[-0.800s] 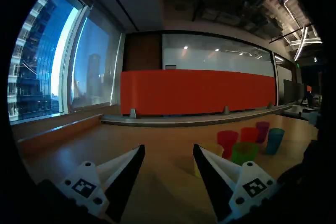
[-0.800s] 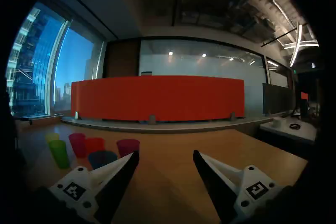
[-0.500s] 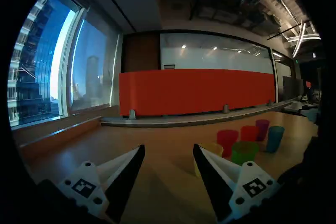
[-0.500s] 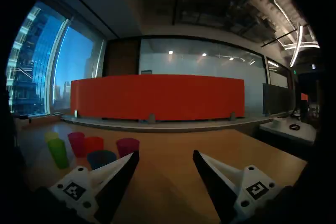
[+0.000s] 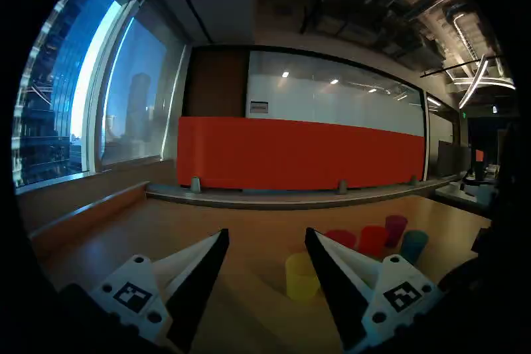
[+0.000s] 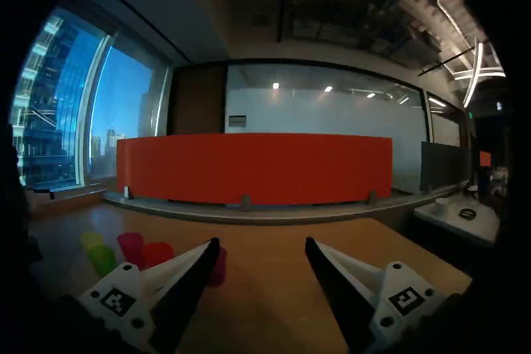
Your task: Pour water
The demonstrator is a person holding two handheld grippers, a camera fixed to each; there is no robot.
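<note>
Several coloured plastic cups stand grouped on a wooden table (image 5: 252, 248). In the left gripper view a yellow cup (image 5: 301, 276) stands just right of centre between my fingers' line, with a red cup (image 5: 340, 238), an orange-red cup (image 5: 372, 240), a purple cup (image 5: 395, 228) and a teal cup (image 5: 413, 245) farther right. My left gripper (image 5: 265, 238) is open and holds nothing. In the right gripper view a yellow cup (image 6: 91, 240), a green cup (image 6: 102, 260), a pink cup (image 6: 131, 246), a red cup (image 6: 156, 254) and a purple cup (image 6: 217, 266) sit at the lower left. My right gripper (image 6: 261, 246) is open and holds nothing.
A long orange divider panel (image 5: 299, 155) runs along the table's far edge (image 6: 252, 169). Tall windows (image 5: 60, 108) line the left side. A side desk (image 6: 458, 211) with small items stands at the right.
Both cameras have tilted or risen, so the cups sit lower in both views. In the left gripper view the yellow cup stands more exposed between the fingers; the green one has passed behind the right finger.
</note>
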